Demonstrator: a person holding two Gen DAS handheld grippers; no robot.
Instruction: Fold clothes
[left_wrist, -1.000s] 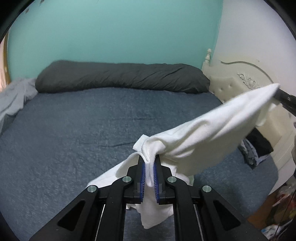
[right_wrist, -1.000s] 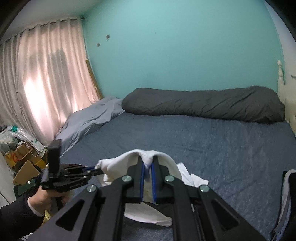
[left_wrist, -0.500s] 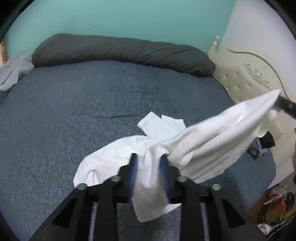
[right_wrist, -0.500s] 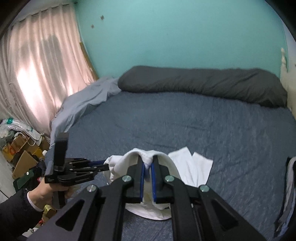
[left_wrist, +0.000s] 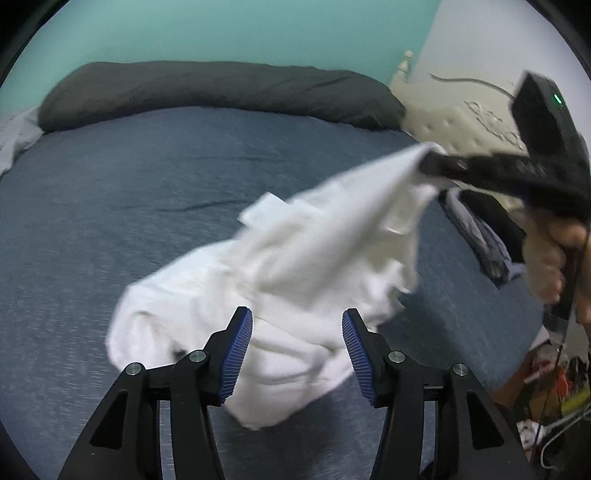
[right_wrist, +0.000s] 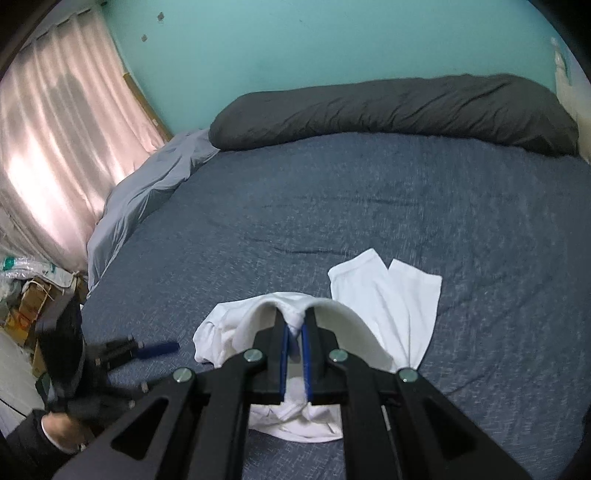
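Left gripper (left_wrist: 297, 352): blue-padded jaws stand wide apart and grip nothing. The crumpled white cotton garment (left_wrist: 280, 280) lies directly ahead of and partly beneath them, on the dark blue woven bedspread (left_wrist: 147, 192).

Right gripper (right_wrist: 294, 345): jaws drawn narrow, pinching a bunched fold of the white garment between the pads. From that pinch one edge rises taut, well above the bedspread; the rest slumps below the tongs. Two flat white ends lie forward and to the right of the right tongs, resting on the cover.

Beyond both tongs, a long charcoal bolster pillow (right_wrist: 399, 107) lies along the far edge of the bed, well clear of the work.

Assessment: the garment is not yet spread; folding proper has not begun. Recommended: the free left tongs should take a true edge or corner, not the heaped middle, where several layers would be caught. Hold the right pinch firm, draw the two grips apart until the cloth hangs flat, then lower it evenly. Risk: motion blur obscures seams, so the corner cannot be confirmed.
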